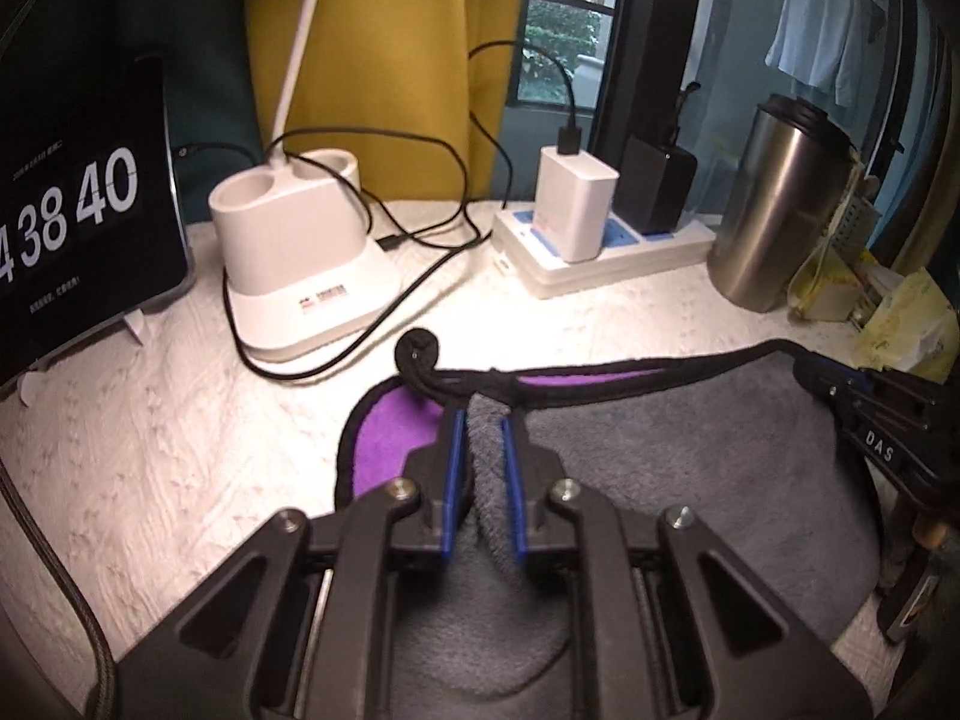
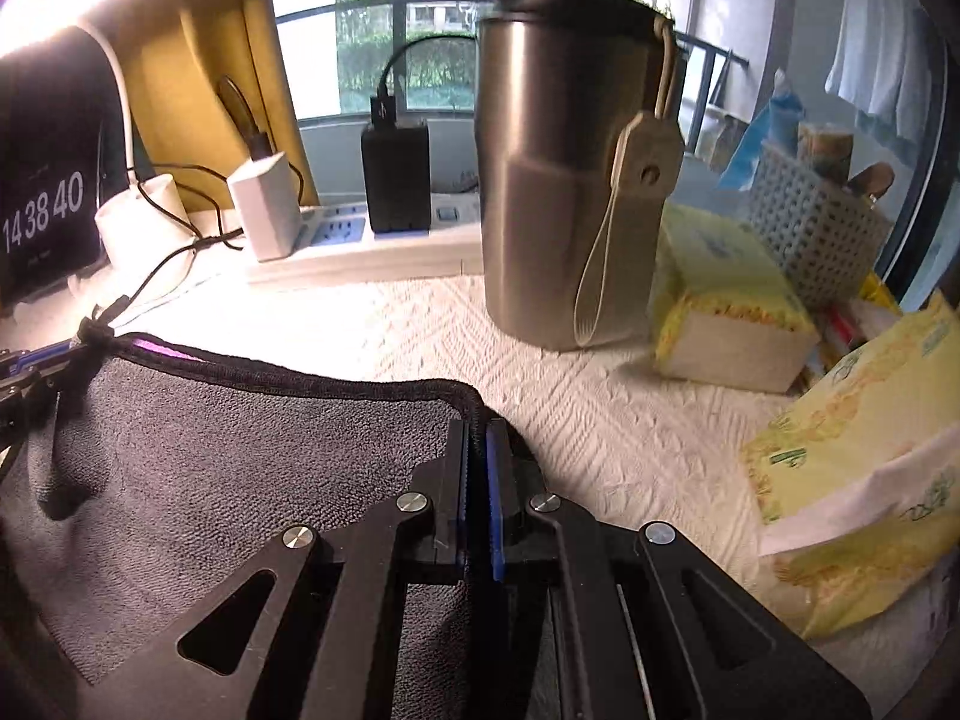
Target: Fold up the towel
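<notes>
The towel [image 1: 690, 468] is grey with black piping and a purple underside, spread over the white textured table. My left gripper [image 1: 483, 420] is shut on a bunched fold of the towel near its far left corner, by a black hanging loop [image 1: 417, 351]. My right gripper [image 2: 477, 429] is shut on the towel's [image 2: 240, 456] far right corner at the piped edge. In the left wrist view the right gripper [image 1: 840, 387] shows at the right. In the right wrist view the left gripper [image 2: 36, 360] shows at the far left.
At the back stand a clock display [image 1: 78, 210], a white lamp base [image 1: 300, 252] with black cables, a power strip [image 1: 600, 246] with chargers, and a steel tumbler [image 2: 570, 180]. Yellow tissue packs [image 2: 852, 480] and a mesh basket [image 2: 822, 222] crowd the right side.
</notes>
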The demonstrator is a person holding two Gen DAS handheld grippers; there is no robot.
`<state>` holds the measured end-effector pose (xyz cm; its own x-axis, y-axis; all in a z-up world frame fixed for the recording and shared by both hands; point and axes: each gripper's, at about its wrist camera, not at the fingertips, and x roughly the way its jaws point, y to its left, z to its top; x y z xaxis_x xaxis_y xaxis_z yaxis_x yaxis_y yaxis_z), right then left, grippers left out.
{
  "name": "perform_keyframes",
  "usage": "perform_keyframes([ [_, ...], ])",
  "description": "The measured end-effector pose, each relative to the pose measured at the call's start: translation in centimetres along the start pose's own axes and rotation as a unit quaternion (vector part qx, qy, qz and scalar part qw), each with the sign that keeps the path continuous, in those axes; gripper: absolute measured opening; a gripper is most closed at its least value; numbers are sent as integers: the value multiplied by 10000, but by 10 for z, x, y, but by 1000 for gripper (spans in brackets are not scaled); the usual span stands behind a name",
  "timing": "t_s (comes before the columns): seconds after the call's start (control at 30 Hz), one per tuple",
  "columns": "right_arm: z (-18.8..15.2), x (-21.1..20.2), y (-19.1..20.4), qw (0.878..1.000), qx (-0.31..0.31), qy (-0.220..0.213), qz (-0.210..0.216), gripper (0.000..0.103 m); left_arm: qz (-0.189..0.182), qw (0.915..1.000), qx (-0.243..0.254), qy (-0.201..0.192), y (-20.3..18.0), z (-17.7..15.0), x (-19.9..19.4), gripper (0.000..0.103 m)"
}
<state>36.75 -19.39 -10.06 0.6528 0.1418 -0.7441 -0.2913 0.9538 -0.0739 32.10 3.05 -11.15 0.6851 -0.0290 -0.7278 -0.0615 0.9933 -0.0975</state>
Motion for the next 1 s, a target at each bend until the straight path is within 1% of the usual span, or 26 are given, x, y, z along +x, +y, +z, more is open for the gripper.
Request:
perform_keyframes([
  [0.1,0,6,-3,9999,44,157,7,6,-23,9998,-98,166,3,0,8,20],
  [0.17,0,11,-1,9996,6,285,-37,6,-55,9994,-154,291,4,2,12,21],
  [0.27,1,14,-1,9995,9,321,-73,6,-97,9993,-152,341,6,3,16,25],
  [0.3,1,14,-1,9994,4,326,-83,6,-108,9991,-173,381,8,3,17,28],
  [0.37,3,17,0,9994,-5,341,-96,6,-183,9983,-271,478,12,3,17,31],
  [0.4,3,18,1,9994,-6,343,-98,6,-222,9982,-311,465,15,3,13,33],
  [0.47,4,19,2,9994,3,345,-91,6,-214,9984,-355,379,20,2,4,51],
  [0.5,4,19,1,9994,8,347,-87,6,-244,9984,-385,337,23,1,-2,68],
  [0.53,4,19,1,9994,7,348,-87,6,-277,9983,-430,289,26,0,-7,76],
  [0.6,5,20,3,9993,-22,345,-115,6,-266,9984,-459,219,30,-4,-17,77],
  [0.63,4,19,3,9993,-35,343,-122,7,-226,9985,-440,213,33,-6,-20,79],
  [0.67,5,20,4,9993,-49,338,-139,7,-188,9987,-424,189,35,-8,-23,81],
  [0.7,5,19,4,9993,-55,317,-171,9,-156,9989,-420,157,37,-10,-26,86],
  [0.73,5,16,5,9994,-62,257,-239,16,-140,9989,-425,131,38,-13,-30,91],
  [0.77,4,14,6,9994,-72,194,-284,23,-144,9989,-439,100,41,-14,-33,92],
  [0.83,3,2,8,9996,-39,-63,-269,65,-119,9989,-448,-2,43,-16,-44,94],
  [0.87,2,-2,8,9996,-50,-120,-249,70,-101,9990,-443,-57,43,-16,-49,94],
  [0.9,2,-8,11,9995,-95,-186,-232,72,-87,9989,-448,-110,44,-16,-54,95],
  [1.0,1,-20,17,9995,-148,-246,-131,73,-60,9984,-506,-258,46,-17,-71,98],
])
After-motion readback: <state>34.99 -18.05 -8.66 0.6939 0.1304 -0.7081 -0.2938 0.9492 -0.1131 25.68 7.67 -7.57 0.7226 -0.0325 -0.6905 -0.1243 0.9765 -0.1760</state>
